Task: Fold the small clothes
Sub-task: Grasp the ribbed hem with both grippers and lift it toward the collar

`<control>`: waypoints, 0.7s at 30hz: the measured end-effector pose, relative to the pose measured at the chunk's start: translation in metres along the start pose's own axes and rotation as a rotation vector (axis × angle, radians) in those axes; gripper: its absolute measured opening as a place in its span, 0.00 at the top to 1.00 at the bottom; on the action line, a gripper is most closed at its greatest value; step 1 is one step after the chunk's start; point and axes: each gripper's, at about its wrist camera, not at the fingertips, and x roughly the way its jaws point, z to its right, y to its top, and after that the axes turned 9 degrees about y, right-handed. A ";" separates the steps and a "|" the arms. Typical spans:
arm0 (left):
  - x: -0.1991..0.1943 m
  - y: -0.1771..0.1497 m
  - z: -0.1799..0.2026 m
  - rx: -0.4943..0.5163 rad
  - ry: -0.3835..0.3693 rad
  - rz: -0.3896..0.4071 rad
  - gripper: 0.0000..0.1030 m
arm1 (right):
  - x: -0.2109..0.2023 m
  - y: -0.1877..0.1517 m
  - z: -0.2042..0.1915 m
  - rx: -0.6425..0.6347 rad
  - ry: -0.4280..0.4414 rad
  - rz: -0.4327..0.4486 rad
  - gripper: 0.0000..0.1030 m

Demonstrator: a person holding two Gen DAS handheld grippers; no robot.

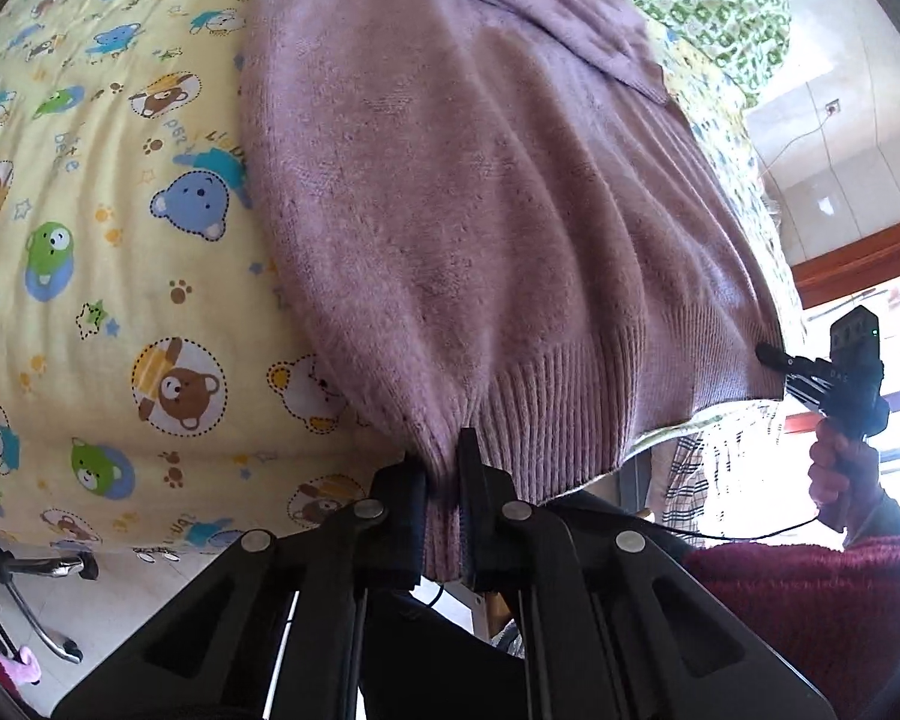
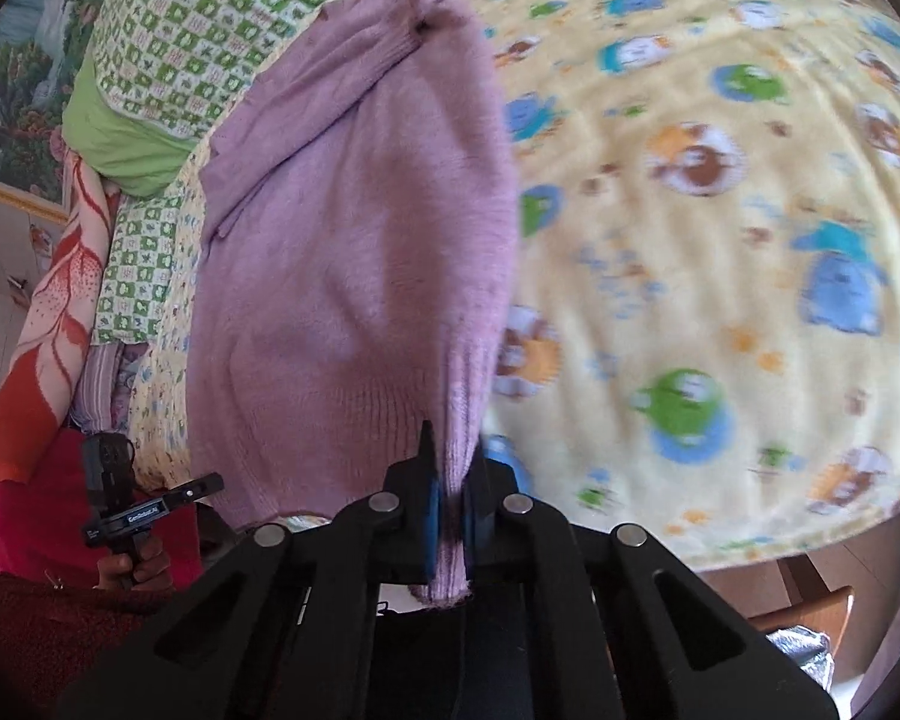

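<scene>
A small purple knit sweater point(image 1: 480, 180) lies on a yellow cartoon-bear bed sheet point(image 1: 90, 240), its ribbed hem toward me. My left gripper point(image 1: 444, 480) is shut on the hem's left corner. My right gripper point(image 2: 453, 498) is shut on the hem's other corner, and the sweater point(image 2: 354, 240) stretches away from it over the sheet point(image 2: 720, 240). The right gripper also shows in the left wrist view point(image 1: 774, 357) at the sweater's right edge. The left gripper shows in the right wrist view point(image 2: 210, 483) at the lower left. A sleeve lies folded across the sweater's upper part.
A green checked quilt point(image 2: 168, 48) is bunched at the head of the bed, with a red patterned blanket point(image 2: 48, 312) beside it. The bed's front edge is just below the hem. A chair base point(image 1: 36, 588) stands on the floor at the left.
</scene>
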 end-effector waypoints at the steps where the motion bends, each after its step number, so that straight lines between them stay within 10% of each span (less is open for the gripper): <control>1: 0.000 0.000 -0.002 -0.008 -0.009 0.003 0.94 | -0.003 0.000 0.004 0.011 0.002 0.000 0.94; 10: -0.051 0.020 -0.005 -0.065 -0.168 0.174 0.95 | -0.030 0.027 -0.003 0.021 0.094 0.078 0.94; 21: -0.135 0.119 -0.011 -0.125 -0.280 0.452 0.96 | -0.058 0.118 -0.068 -0.038 0.335 0.272 0.94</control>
